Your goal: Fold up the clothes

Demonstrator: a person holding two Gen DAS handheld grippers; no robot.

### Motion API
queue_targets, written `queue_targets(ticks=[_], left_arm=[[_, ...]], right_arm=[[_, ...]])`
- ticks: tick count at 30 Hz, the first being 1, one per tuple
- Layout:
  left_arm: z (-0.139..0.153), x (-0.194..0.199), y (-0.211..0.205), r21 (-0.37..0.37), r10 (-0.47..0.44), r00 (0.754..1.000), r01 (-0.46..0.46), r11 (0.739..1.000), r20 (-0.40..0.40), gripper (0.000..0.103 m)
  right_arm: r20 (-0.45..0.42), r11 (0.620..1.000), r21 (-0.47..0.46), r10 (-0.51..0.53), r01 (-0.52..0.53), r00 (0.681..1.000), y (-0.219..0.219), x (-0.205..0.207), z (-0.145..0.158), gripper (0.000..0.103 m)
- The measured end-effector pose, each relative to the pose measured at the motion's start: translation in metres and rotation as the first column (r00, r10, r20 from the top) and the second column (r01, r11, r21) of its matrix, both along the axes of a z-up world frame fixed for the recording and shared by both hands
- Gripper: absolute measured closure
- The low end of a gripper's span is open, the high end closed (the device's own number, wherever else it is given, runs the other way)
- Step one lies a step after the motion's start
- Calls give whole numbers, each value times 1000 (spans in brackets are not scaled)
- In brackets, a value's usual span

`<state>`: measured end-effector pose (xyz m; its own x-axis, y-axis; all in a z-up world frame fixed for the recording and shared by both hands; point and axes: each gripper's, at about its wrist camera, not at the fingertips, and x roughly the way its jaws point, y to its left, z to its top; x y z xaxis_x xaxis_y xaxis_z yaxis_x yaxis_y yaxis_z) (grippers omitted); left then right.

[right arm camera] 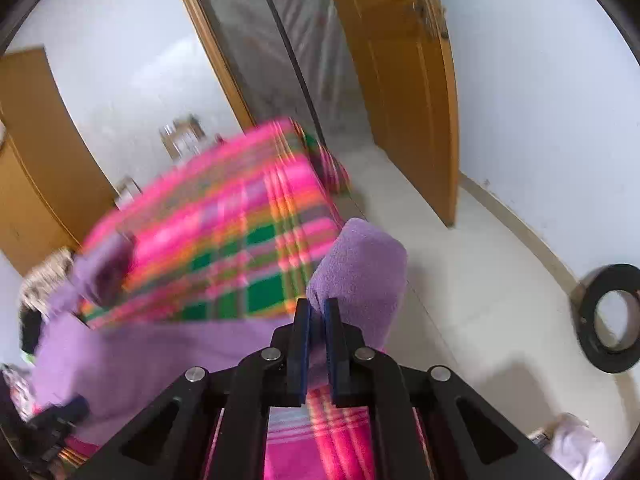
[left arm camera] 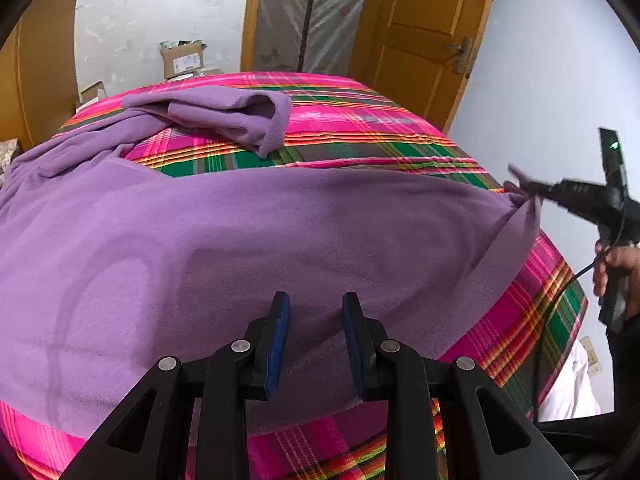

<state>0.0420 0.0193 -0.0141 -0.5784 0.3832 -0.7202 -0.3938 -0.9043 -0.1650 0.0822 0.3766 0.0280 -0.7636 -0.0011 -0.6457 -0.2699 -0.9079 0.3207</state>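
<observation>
A purple fleece garment point(left arm camera: 280, 240) lies spread across a bed with a pink and green plaid cover point(left arm camera: 360, 136). One sleeve point(left arm camera: 232, 116) is folded back near the far edge. My left gripper point(left arm camera: 316, 300) hovers over the garment's near part, open, with nothing pinched between its blue pads. At the bed's right edge my right gripper point(left arm camera: 518, 186), held by a hand point(left arm camera: 616, 268), is shut on a corner of the garment and lifts it. In the right wrist view the right gripper point(right arm camera: 316, 308) pinches that purple cloth point(right arm camera: 360, 272), which bunches up above the plaid cover point(right arm camera: 224, 232).
A cardboard box point(left arm camera: 182, 58) stands beyond the bed by the white wall. A plastic-covered doorway point(left arm camera: 308, 12) and a wooden door point(left arm camera: 420, 32) lie behind. To the right of the bed is pale floor point(right arm camera: 460, 280) with a black ring point(right arm camera: 612, 320) on it.
</observation>
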Motion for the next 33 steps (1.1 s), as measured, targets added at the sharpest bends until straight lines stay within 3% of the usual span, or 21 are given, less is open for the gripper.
queue_targets(ticks=[4,10,16,19,20,21,25,29,33], left_arm=[[1,1,0,4,-4,1000,4,1000,0,75],[2,2,3,8,-21,1000,21,1000,-2,75],[3,5,9,2,-55,998,56,998,-6,75],[4,6,11,3,-61,998,61,998,-9,75],[5,6,11,3,-61,998,61,998,-9,75],[5,7,12,3,-62,998,62,998,-10,75],[2,8,16,-3,-84,996,84,996,5,75],[1,16,24,-42,-123,992,122,992,-8,72],[2,22,27,-59,-153,988,152,987,-15,72]], right_arm=[[-121,1000,-1,-6,6,993,4,20,26,96],[5,994,-52,-100,100,995,21,55,-2,96],[114,953,-165,-238,254,965,60,90,-33,94],[97,932,-230,-264,280,960,75,95,-34,84],[95,928,-250,-262,277,960,77,94,-34,75],[96,925,-270,-249,267,964,78,91,-36,69],[95,932,-322,-146,169,985,57,66,-42,68],[16,979,-198,45,-41,999,8,41,-30,68],[-6,963,-66,261,-261,965,-47,16,-20,68]])
